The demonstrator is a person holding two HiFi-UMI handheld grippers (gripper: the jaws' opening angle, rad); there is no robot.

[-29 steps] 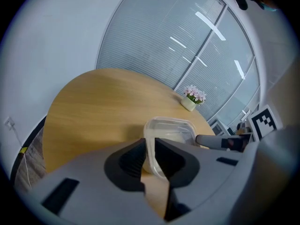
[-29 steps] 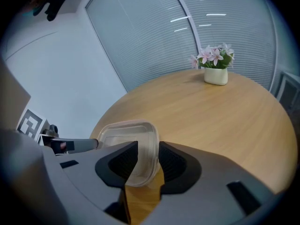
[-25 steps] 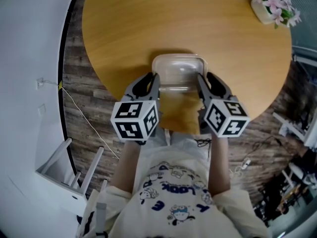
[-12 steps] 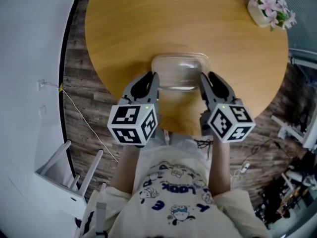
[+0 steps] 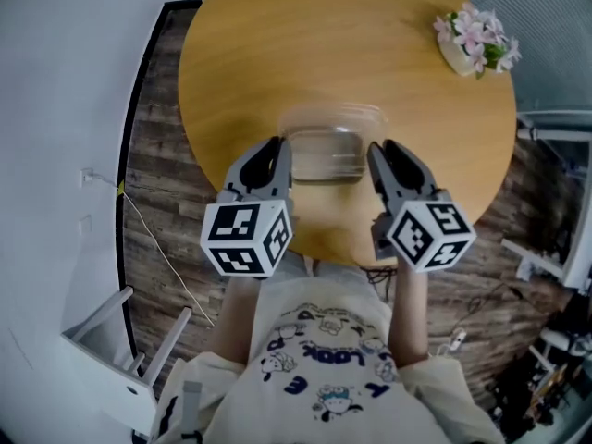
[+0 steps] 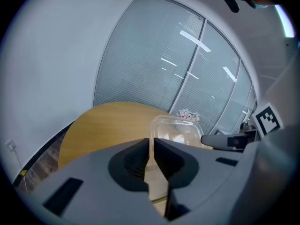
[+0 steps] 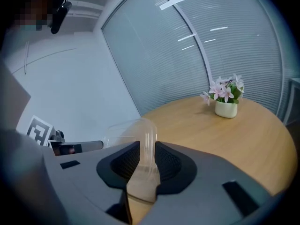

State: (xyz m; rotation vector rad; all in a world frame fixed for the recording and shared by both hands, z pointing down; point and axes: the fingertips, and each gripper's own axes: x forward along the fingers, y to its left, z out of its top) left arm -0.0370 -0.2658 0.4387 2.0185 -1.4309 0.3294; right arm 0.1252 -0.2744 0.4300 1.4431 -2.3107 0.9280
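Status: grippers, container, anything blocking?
Left gripper shut on clear container, left rim. Right gripper shut on right rim. Container over table near edge. Flower pot far off, nothing blocking.

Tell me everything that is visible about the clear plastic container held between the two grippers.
The clear plastic container is a shallow, rectangular tub with rounded corners and a thicker rim. It is transparent, so the wooden table shows through it. It looks empty and has no lid. It is held roughly level above the near edge of the table; whether it touches the wood cannot be told. The left gripper is shut on its left wall and the right gripper on its right wall.
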